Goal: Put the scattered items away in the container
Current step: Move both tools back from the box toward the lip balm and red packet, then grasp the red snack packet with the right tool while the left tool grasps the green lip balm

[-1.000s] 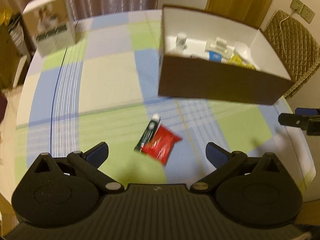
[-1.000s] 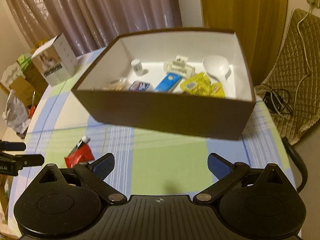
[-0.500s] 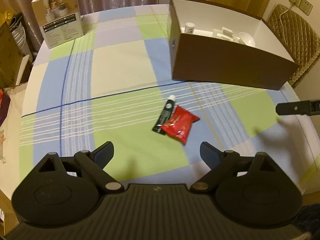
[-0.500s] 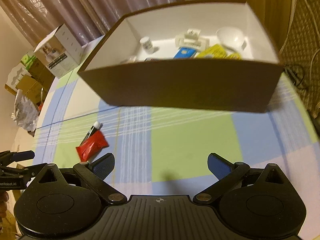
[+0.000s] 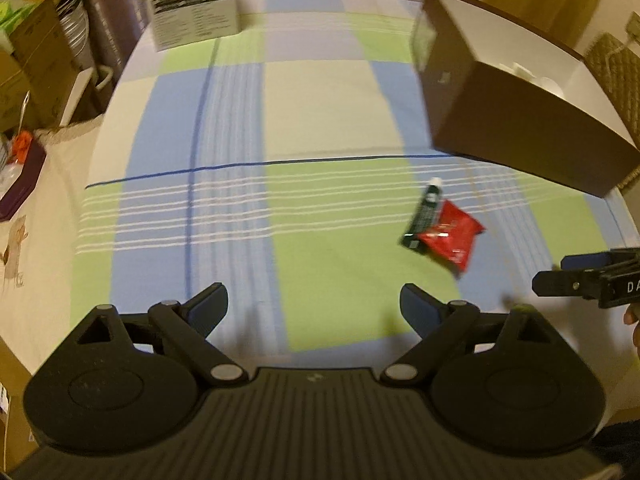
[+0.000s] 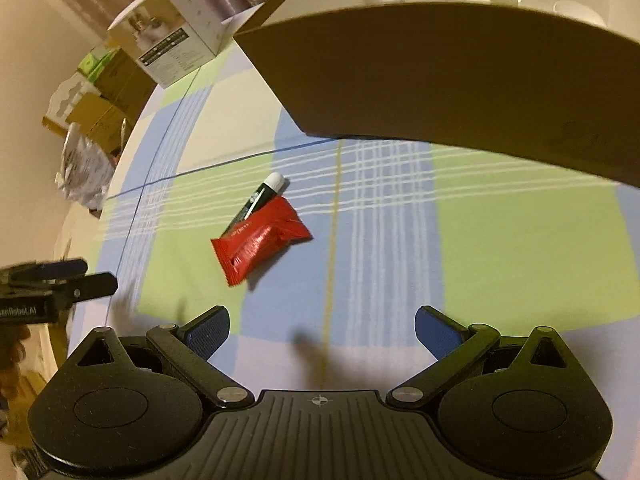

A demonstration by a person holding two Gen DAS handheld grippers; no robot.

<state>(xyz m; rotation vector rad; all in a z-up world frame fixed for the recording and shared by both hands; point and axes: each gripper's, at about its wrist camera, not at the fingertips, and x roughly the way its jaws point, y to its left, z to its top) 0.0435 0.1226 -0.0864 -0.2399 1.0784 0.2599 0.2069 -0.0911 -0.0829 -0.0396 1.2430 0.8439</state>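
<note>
Grippers, left gripper [image 5: 314, 304] and right gripper [image 6: 322, 326], tilt downward, jaws apart, empty.

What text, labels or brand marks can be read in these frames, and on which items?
"enRobot.AI", start cut off: left gripper body.
"DA", rest cut off: right gripper body.
White carton: label print too small to read.
Dark green tube and red packet: print blurred, unreadable.

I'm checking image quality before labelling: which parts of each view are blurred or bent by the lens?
Left wrist view: the brown box and red packet are smeared by motion; the tablecloth lines bow. Right wrist view: the box wall curves strongly, the packet is fairly sharp, the left tongs blurred.
</note>
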